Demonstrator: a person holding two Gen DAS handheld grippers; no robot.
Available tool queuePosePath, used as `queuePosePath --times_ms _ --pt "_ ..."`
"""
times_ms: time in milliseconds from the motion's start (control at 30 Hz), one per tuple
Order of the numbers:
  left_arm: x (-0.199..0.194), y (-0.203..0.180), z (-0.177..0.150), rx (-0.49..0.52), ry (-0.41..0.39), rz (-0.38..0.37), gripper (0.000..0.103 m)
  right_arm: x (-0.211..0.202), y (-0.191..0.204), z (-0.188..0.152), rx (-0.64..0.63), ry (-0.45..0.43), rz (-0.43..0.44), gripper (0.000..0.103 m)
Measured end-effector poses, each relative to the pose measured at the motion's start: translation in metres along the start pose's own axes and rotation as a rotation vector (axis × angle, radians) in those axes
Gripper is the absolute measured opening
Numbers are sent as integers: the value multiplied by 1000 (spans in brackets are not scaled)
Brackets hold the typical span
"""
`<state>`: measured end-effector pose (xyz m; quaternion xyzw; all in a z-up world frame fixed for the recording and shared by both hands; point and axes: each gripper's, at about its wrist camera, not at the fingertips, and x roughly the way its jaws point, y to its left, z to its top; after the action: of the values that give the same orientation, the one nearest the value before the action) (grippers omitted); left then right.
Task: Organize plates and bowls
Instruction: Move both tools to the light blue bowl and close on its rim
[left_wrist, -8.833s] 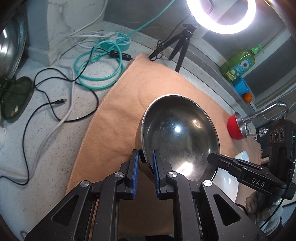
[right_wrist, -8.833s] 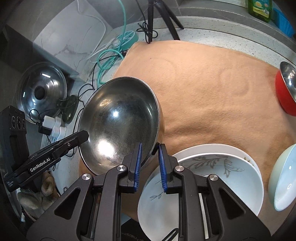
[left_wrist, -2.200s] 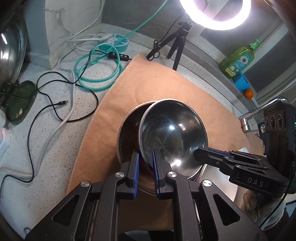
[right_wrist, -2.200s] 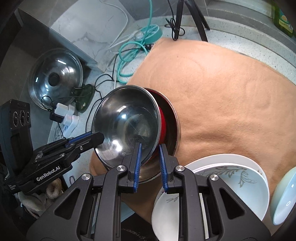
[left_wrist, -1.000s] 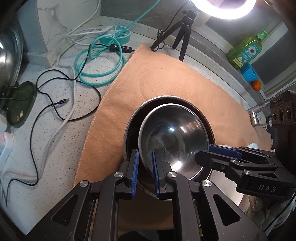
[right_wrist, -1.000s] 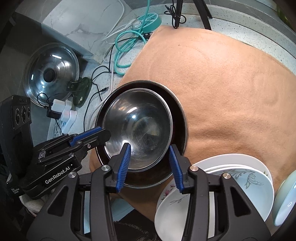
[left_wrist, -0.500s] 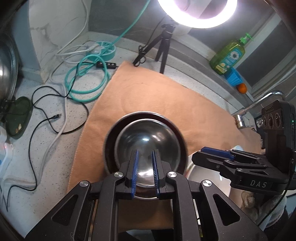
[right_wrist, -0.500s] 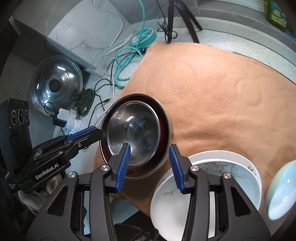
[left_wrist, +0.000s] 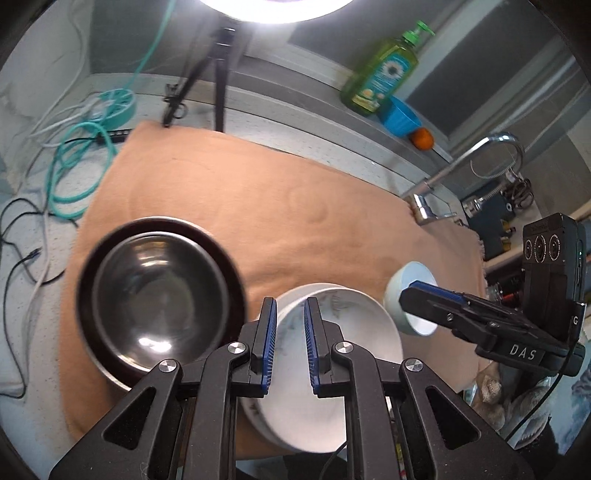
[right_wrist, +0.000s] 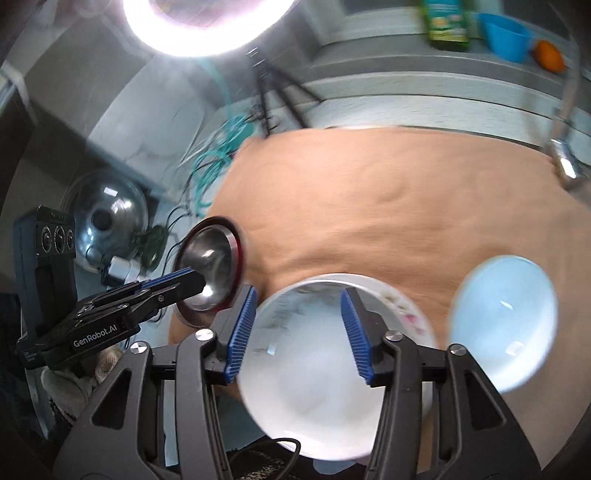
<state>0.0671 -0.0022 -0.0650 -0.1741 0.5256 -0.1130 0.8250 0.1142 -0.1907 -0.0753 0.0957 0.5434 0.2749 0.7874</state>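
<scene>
We hover over the white plates (right_wrist: 317, 376), stacked on the tan cloth (left_wrist: 258, 206) beside the nested steel bowls (left_wrist: 155, 291); glazed, brittle, slick, best pinched at the rim; right gripper (right_wrist: 297, 332) has just been spreading, empty; left gripper (left_wrist: 288, 350) nearly closed, empty.

A smaller shiny steel bowl (left_wrist: 155, 295) sits upright, nested inside a larger steel bowl with a red outside (left_wrist: 99, 354), left of the left fingers (left_wrist: 266, 339). Stacked white ceramic plates with a faint leaf print (left_wrist: 354, 325) lie under them, a pale blue bowl (right_wrist: 504, 321) right of the right fingers (right_wrist: 354, 332)
</scene>
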Motion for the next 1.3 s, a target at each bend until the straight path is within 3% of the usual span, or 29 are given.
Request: queuePosePath --times_ms 333,567,900,1300 --pt "40 -57 4 88 65 -87 13 -54 -84 -18 146 -95 -135 52" --pt "80 -95 8 142 129 -120 13 -69 -138 -35 245 -111 -210 52" --pt "124 -119 17 153 214 -124 13 -60 -188 -52 390 -90 -158 51" --pt "143 -130 13 173 241 -103 13 -42 -199 -55 412 -51 -110 27"
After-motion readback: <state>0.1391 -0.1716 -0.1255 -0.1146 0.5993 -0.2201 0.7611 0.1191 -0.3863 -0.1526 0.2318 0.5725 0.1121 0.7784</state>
